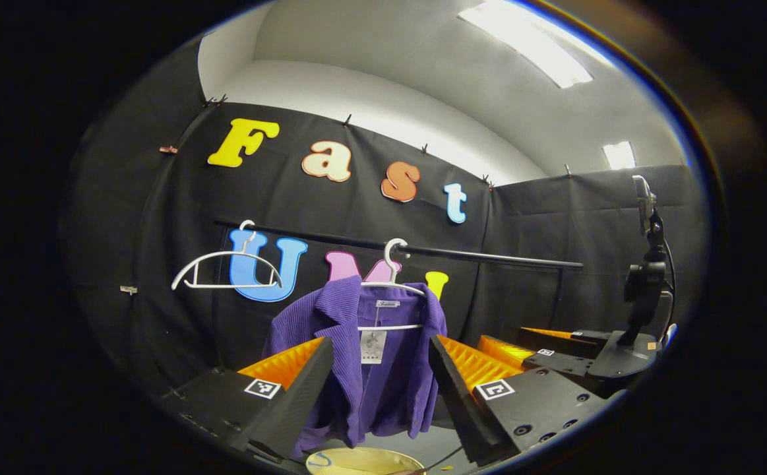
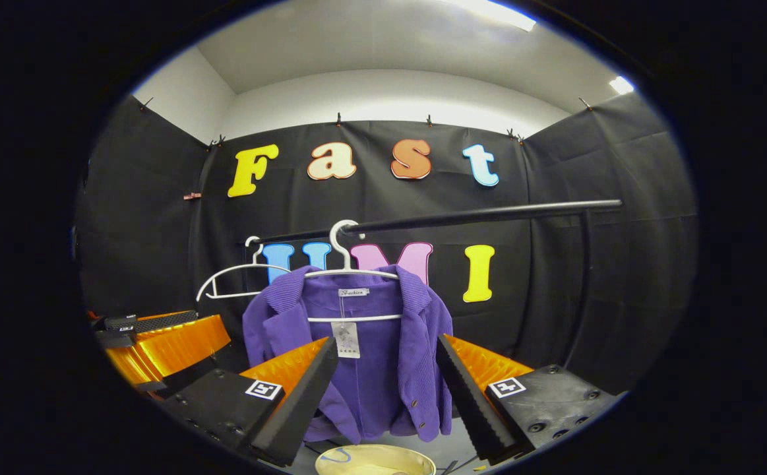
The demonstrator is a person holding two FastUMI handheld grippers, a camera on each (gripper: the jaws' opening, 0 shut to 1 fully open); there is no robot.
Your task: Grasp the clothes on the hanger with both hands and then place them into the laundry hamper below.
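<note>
Open air before the purple jacket [image 2: 370, 369] — rail [image 2: 475, 214] above, hamper [image 2: 375, 460] below.

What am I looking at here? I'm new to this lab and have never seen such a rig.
A person holds a two-finger gripper in each hand; a fisheye camera rides on each. The left gripper view looks along the left gripper, the right gripper view along the right gripper. Both are open and hold nothing. Ahead, a purple jacket hangs on a white hanger from a black rail, beside an empty hanger. Below is the pale rim of the hamper.
</note>
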